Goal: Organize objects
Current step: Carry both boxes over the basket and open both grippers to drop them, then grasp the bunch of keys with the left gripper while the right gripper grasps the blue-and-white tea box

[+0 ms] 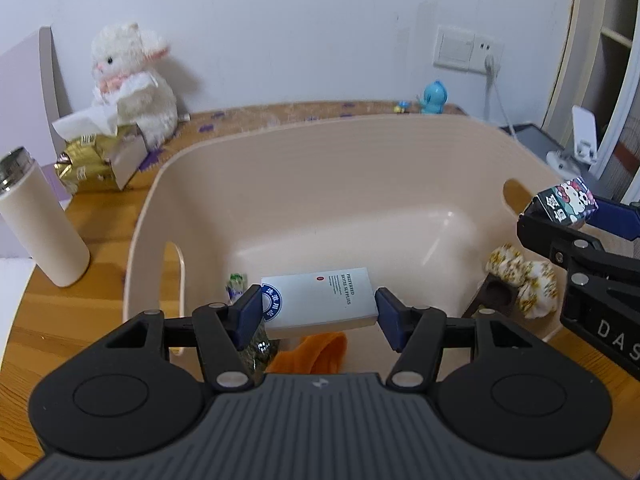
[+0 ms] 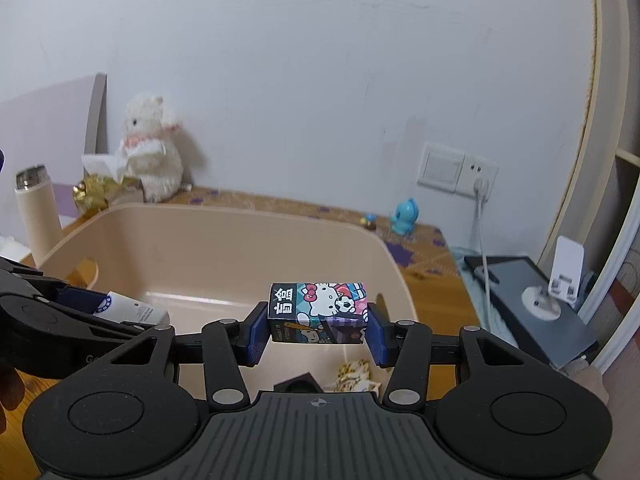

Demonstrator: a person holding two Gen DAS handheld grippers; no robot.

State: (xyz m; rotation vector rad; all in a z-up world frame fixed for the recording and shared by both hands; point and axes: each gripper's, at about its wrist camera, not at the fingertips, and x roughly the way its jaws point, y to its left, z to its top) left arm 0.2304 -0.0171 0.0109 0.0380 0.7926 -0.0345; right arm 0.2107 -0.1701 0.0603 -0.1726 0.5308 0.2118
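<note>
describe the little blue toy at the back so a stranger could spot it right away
Start at the white wall switch and socket plate. Below it, on the patterned mat behind the beige tub, stands the blue figurine. It is the only bright blue toy there, much bigger than the tiny figure beside it.

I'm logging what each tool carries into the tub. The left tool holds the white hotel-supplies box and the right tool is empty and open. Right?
Not quite. The left tool does hold the white hotel-supplies box over the beige tub, but the right tool is not empty: the right wrist view shows it shut on a cartoon-cat box.
</note>
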